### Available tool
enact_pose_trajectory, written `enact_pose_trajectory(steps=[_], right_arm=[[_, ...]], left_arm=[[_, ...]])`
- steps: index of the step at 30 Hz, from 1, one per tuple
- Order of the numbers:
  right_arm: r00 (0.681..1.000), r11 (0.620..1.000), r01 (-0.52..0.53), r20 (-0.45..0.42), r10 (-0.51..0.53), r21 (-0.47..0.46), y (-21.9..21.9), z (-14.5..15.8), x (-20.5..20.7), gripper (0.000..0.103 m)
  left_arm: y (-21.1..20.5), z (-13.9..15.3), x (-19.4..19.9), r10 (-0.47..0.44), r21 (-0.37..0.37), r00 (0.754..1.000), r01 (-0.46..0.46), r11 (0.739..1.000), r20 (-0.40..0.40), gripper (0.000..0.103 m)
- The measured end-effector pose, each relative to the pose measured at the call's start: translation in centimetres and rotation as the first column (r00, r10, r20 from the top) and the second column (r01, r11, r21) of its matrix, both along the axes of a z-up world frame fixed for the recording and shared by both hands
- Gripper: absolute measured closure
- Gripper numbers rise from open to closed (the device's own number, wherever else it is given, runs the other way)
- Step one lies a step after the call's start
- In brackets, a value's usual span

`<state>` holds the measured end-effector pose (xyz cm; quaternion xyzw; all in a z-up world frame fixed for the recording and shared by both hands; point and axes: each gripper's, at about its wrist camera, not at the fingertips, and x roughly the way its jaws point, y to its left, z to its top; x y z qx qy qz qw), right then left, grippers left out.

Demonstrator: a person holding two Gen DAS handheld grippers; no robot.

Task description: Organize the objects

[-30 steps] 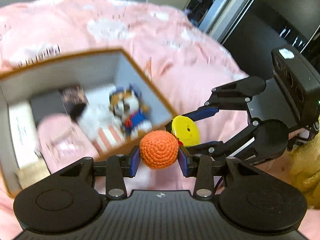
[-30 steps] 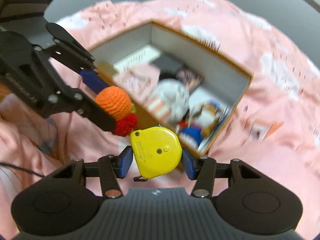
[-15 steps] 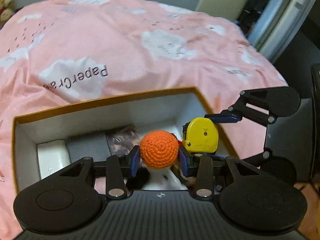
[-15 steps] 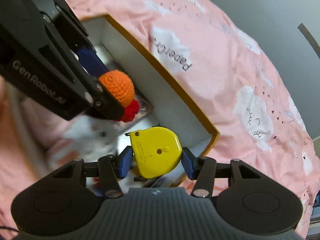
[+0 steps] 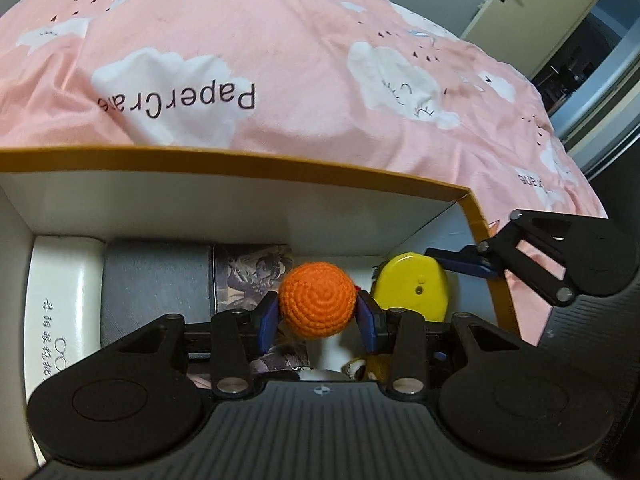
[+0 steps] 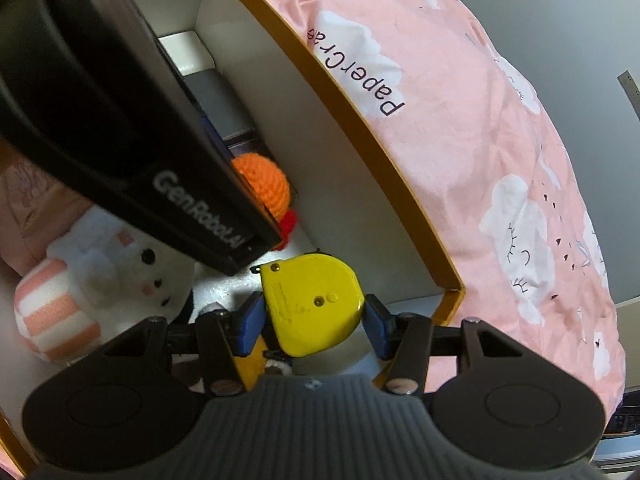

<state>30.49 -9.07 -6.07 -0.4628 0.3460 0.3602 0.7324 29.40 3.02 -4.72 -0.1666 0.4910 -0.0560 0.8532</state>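
My left gripper is shut on an orange crocheted ball that has a red part beneath it. It hangs inside an open box with an orange rim. My right gripper is shut on a yellow tape measure, held just to the right of the ball, inside the same box near its right corner. In the left wrist view the tape measure shows beside the ball, with the right gripper's arm reaching over the rim. The left gripper's black body fills the right wrist view's left side.
Inside the box lie a white carton, a grey case, a printed card, a white plush with a pink-striped part and another plush. The box sits on a pink cloud-print duvet. A door stands at the far right.
Both grippers have travelled from beside the box to over it and sunk into it, each keeping its object. The box now fills the lower half of both views.
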Motion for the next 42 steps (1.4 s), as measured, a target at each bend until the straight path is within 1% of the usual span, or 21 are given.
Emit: enact_pose_trajectory(steps=[1,3,4,5,8,10,15,16,18,20,21,23,25,26,30,31,32,35,37,42], right_arm=[[1.000,1.000,0.005,-0.001,-0.005,0.001,0.0,0.0,0.0,0.049],[1.000,1.000,0.018,-0.001,-0.018,0.001,-0.1,0.1,0.0,0.049],[1.000,1.000,0.022,-0.001,-0.022,0.001,-0.2,0.1,0.0,0.049],[1.000,1.000,0.024,0.000,-0.024,0.000,-0.2,0.1,-0.1,0.049],[1.000,1.000,0.026,0.009,-0.026,-0.007,-0.2,0.3,-0.4,0.047],[0.999,0.999,0.031,0.009,-0.031,-0.007,-0.3,0.5,-0.6,0.046],[0.998,0.998,0.057,-0.003,-0.057,0.015,-1.0,1.4,-0.8,0.045],[0.998,0.998,0.064,-0.013,-0.064,0.029,-1.3,1.8,-1.0,0.044],[0.997,0.995,0.078,-0.034,-0.076,0.059,-1.7,2.5,-1.3,0.037],[0.994,0.991,0.096,-0.053,-0.092,0.091,-2.1,3.1,-1.7,0.032],[0.993,0.988,0.110,-0.064,-0.103,0.107,-2.3,3.5,-2.0,0.031],[0.988,0.981,0.139,-0.078,-0.130,0.137,-2.7,4.2,-2.6,0.030],[0.983,0.968,0.174,-0.097,-0.159,0.181,-3.3,4.9,-3.4,0.025],[0.979,0.960,0.192,-0.106,-0.173,0.204,-3.5,5.3,-3.9,0.020],[0.961,0.918,0.271,-0.141,-0.239,0.291,-4.9,6.6,-6.1,0.018],[0.956,0.904,0.288,-0.149,-0.253,0.315,-4.7,6.7,-5.0,0.017],[0.950,0.885,0.310,-0.152,-0.274,0.346,-4.3,7.0,-5.7,0.016],[0.935,0.823,0.354,-0.148,-0.322,0.445,-5.9,7.8,-8.6,0.014],[0.922,0.775,0.380,-0.140,-0.361,0.506,-5.9,7.6,-9.7,0.013],[0.875,0.625,0.450,-0.173,-0.453,0.638,-6.9,8.8,-12.8,0.011]], left_arm=[[-0.1,-0.1,-0.1,0.004,0.001,1.000,-0.004,1.000,0.000,0.057],[-0.2,-0.1,-0.2,0.008,0.004,1.000,-0.008,1.000,0.009,0.051],[-0.3,-0.1,-0.4,0.011,0.005,1.000,-0.011,1.000,0.019,0.045],[-0.5,0.0,-0.5,0.010,0.009,1.000,-0.010,1.000,0.026,0.044],[-0.9,0.2,-0.7,0.005,0.030,1.000,-0.006,1.000,0.031,0.042],[-1.0,0.3,-0.9,0.007,0.032,0.999,-0.008,0.999,0.038,0.040],[-1.0,1.0,-1.7,0.033,0.033,0.997,-0.035,0.999,0.065,0.040],[-1.0,1.3,-1.9,0.040,0.036,0.996,-0.043,0.998,0.078,0.040],[-1.0,2.1,-2.6,0.057,0.045,0.992,-0.063,0.997,0.117,0.040],[-1.1,2.9,-3.5,0.077,0.061,0.984,-0.088,0.994,0.158,0.041],[-1.1,3.4,-3.9,0.087,0.071,0.981,-0.101,0.992,0.176,0.041],[-1.3,4.3,-4.9,0.109,0.088,0.968,-0.132,0.987,0.226,0.041],[-1.4,5.3,-6.1,0.128,0.097,0.953,-0.159,0.983,0.273,0.041],[-1.5,5.7,-6.6,0.136,0.099,0.946,-0.171,0.980,0.294,0.041],[-1.9,7.3,-8.7,0.138,0.119,0.921,-0.193,0.974,0.364,0.041],[-2.1,7.7,-9.3,0.136,0.135,0.914,-0.201,0.970,0.382,0.041],[-2.3,8.1,-10.0,0.134,0.156,0.904,-0.213,0.965,0.405,0.041],[-2.9,9.0,-11.9,0.113,0.223,0.880,-0.238,0.945,0.462,0.041],[-3.3,9.5,-13.1,0.090,0.261,0.870,-0.242,0.934,0.484,0.041],[-3.4,10.4,-16.3,0.062,0.324,0.853,-0.263,0.909,0.518,0.041]])
